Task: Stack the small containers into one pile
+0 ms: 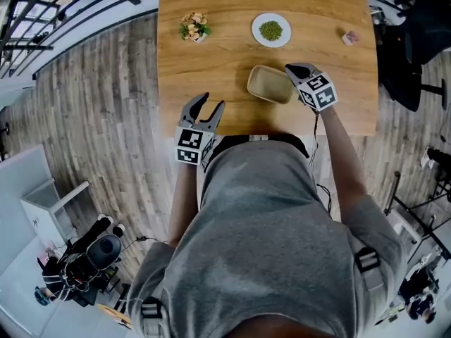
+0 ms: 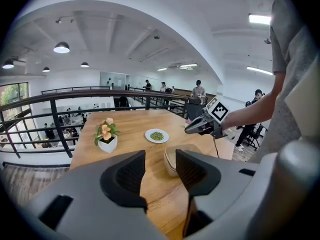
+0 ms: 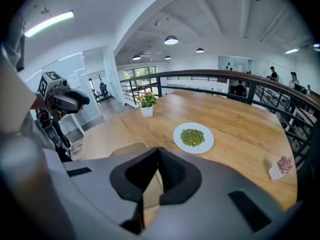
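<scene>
The pile (image 1: 270, 84) is seen at the table's (image 1: 211, 69) near edge with no loose container left, so stacking is judged done; the right gripper (image 1: 301, 70), just beside it, is closed on nothing, the left gripper (image 1: 211, 103) is held open and empty, and only withdrawal is called for.

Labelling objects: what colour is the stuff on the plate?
Green heap; best in right gripper view.
</scene>
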`<action>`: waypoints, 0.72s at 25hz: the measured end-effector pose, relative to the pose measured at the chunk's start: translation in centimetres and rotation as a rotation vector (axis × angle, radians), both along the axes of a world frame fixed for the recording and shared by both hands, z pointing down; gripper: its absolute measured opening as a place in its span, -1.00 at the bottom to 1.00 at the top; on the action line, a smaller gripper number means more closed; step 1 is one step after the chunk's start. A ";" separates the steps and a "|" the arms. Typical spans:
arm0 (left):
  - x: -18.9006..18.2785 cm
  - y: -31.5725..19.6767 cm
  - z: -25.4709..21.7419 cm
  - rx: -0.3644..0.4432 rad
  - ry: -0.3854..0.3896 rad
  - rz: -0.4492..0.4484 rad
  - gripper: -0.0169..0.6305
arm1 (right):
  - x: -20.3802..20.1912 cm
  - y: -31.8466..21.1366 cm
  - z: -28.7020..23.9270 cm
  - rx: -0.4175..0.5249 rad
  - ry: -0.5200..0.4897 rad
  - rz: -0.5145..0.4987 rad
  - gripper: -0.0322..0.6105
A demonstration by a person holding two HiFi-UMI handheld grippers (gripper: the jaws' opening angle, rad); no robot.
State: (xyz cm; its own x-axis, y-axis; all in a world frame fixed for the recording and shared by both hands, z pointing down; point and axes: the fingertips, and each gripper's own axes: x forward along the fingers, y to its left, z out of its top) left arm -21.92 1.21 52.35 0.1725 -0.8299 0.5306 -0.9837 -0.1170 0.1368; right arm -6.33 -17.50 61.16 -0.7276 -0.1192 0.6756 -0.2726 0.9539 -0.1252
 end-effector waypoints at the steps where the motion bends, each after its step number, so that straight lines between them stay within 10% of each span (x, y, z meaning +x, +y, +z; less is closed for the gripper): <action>1: 0.0 -0.3 0.0 0.001 0.001 0.018 -0.32 | 0.4 -0.1 -0.3 0.020 -0.005 0.020 -0.87; 18: 3.6 -2.7 0.1 0.027 0.019 0.292 -0.47 | 5.5 5.2 -3.1 0.108 -0.079 0.260 -0.88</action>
